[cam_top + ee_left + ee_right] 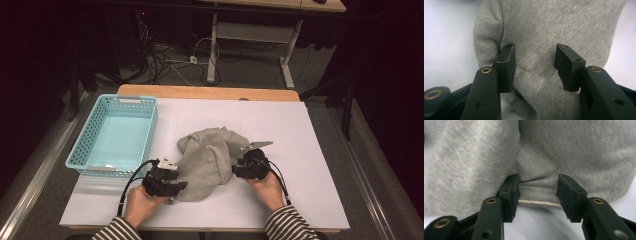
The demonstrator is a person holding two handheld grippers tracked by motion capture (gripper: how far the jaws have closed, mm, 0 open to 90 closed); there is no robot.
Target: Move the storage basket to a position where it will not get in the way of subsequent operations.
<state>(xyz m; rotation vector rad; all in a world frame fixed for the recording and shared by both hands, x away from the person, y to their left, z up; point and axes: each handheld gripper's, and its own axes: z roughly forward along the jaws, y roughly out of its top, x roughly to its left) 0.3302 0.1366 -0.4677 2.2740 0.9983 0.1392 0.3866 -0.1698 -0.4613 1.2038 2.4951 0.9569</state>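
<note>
At the near edge of the table, the left gripper (pixel 167 181) sits low against the near-left corner of a crumpled grey garment (pixel 212 160). From the left gripper view its jaws stand apart, with a fold of the grey knit lying between them and nothing pinched; one of its fingers (pixel 506 67) rests at the fabric's edge. The left hand (pixel 142 202) wraps the gripper body from behind, its forearm in a striped sleeve (pixel 117 231) coming in from the bottom of the high view, and a black cable loops off to the left.

Across the cloth, the right gripper (pixel 239 167) presses at the garment's right side, with the right hand (pixel 265 190) behind it and angled inward toward the left. From the right gripper view (pixel 537 192) its jaws are also spread, straddling a hemmed edge with a pale strip showing beneath, not closed on it.

The garment lies bunched near the middle of the white table surface (pixel 300 150), between the two grippers. A light blue plastic basket (pixel 82 145) stands at the table's left side, apart from the cloth.
</note>
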